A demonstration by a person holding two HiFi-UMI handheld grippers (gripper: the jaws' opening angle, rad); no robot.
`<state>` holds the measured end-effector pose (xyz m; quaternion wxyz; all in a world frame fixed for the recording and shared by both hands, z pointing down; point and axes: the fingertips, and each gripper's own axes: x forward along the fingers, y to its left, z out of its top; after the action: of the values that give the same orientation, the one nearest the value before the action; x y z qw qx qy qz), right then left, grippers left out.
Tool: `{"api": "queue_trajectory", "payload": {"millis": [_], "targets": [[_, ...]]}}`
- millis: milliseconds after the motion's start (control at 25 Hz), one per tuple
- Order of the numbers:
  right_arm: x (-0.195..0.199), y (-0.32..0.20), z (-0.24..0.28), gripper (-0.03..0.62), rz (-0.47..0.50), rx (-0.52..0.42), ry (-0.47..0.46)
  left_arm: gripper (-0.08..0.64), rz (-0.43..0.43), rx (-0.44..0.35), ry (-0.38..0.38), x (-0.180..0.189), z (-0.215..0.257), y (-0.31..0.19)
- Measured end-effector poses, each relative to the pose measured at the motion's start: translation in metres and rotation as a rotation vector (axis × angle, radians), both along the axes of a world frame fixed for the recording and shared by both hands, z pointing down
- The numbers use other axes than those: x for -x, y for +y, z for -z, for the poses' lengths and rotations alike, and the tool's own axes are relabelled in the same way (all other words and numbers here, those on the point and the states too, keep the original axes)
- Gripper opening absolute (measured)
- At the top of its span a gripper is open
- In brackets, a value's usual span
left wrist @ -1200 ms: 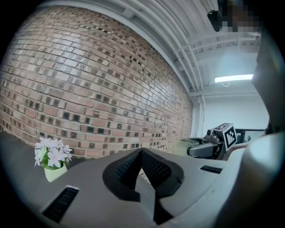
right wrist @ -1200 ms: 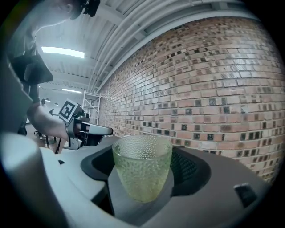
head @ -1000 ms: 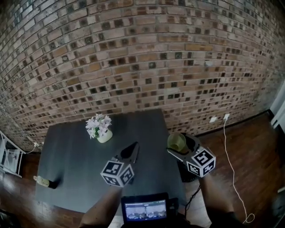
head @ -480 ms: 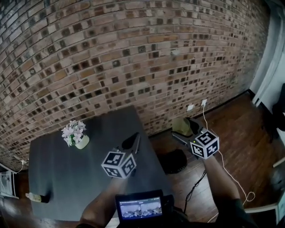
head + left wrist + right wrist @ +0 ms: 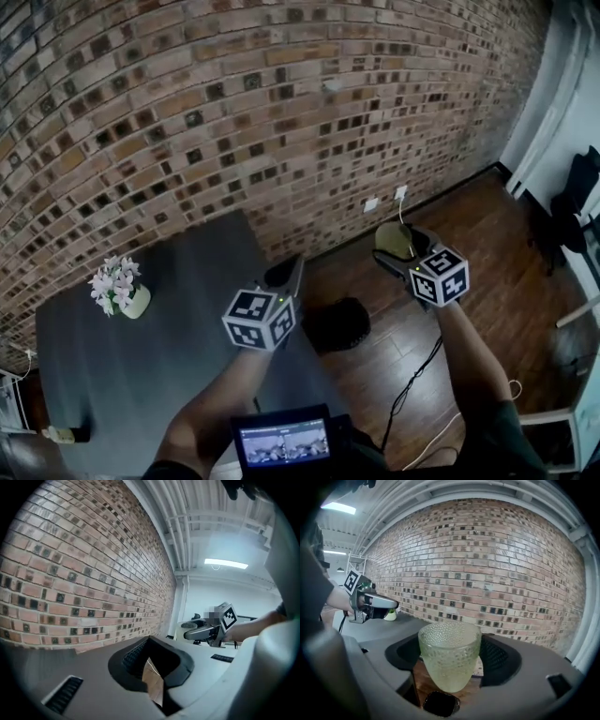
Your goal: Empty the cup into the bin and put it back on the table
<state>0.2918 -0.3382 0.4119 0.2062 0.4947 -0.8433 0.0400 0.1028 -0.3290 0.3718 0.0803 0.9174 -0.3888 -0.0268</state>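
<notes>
A pale green dimpled glass cup [image 5: 391, 237] [image 5: 450, 660] stands upright between the jaws of my right gripper [image 5: 396, 247] [image 5: 450, 667], which is shut on it. It hangs over the wooden floor, to the right of the table [image 5: 141, 375] and a little beyond the black bin [image 5: 337, 323] [image 5: 439, 704], which shows straight below it in the right gripper view. I cannot see anything inside the cup. My left gripper [image 5: 289, 274] [image 5: 151, 663] hovers over the table's right edge, jaws together and empty. In the left gripper view the right gripper [image 5: 206, 632] and the cup [image 5: 189, 626] show at the right.
A brick wall [image 5: 234, 122] runs behind the table and floor. A small pot of pale flowers [image 5: 117, 286] [image 5: 390, 615] stands at the table's far left. A cable [image 5: 412, 375] trails over the floor from a wall outlet [image 5: 372, 203]. A small screen [image 5: 281, 442] sits below.
My right gripper has carried the cup off the table's right edge and out over the floor past the bin. The head view swung right. The left gripper stayed near the table edge.
</notes>
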Motion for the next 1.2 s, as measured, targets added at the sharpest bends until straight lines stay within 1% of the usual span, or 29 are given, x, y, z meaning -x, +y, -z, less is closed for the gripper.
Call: {"api": "queue_trajectory", "payload": {"millis": [120,240,400,560,680,800,1040,1200], "targets": [[-0.024,-0.015,-0.002,0.387,-0.028,0.006,0.022,0.0,-0.018,0.002,-0.019,-0.022,-0.003,-0.013],[-0.043,-0.026,-0.002,0.387,-0.049,0.005,0.061,0.0,-0.024,0.023,-0.029,-0.032,-0.012,-0.019],[-0.06,-0.039,-0.01,0.387,-0.062,0.021,0.145,0.0,0.001,0.055,-0.039,-0.023,-0.023,-0.024],[-0.075,-0.049,-0.018,0.387,-0.07,0.041,0.236,0.0,0.022,0.046,-0.059,-0.013,-0.024,-0.026],[-0.081,-0.054,-0.021,0.387,-0.07,0.046,0.303,0.0,0.04,0.058,-0.056,-0.003,-0.028,-0.027],[-0.083,-0.055,-0.021,0.387,-0.069,0.049,0.355,0.0,0.037,0.063,-0.039,-0.001,-0.027,-0.027],[-0.078,-0.057,-0.012,0.387,-0.047,0.017,0.518,0.0,0.059,0.065,0.001,-0.004,-0.023,-0.029],[-0.075,-0.059,-0.01,0.387,-0.032,0.016,0.584,0.0,0.065,0.06,0.009,0.001,-0.021,-0.032]]}}
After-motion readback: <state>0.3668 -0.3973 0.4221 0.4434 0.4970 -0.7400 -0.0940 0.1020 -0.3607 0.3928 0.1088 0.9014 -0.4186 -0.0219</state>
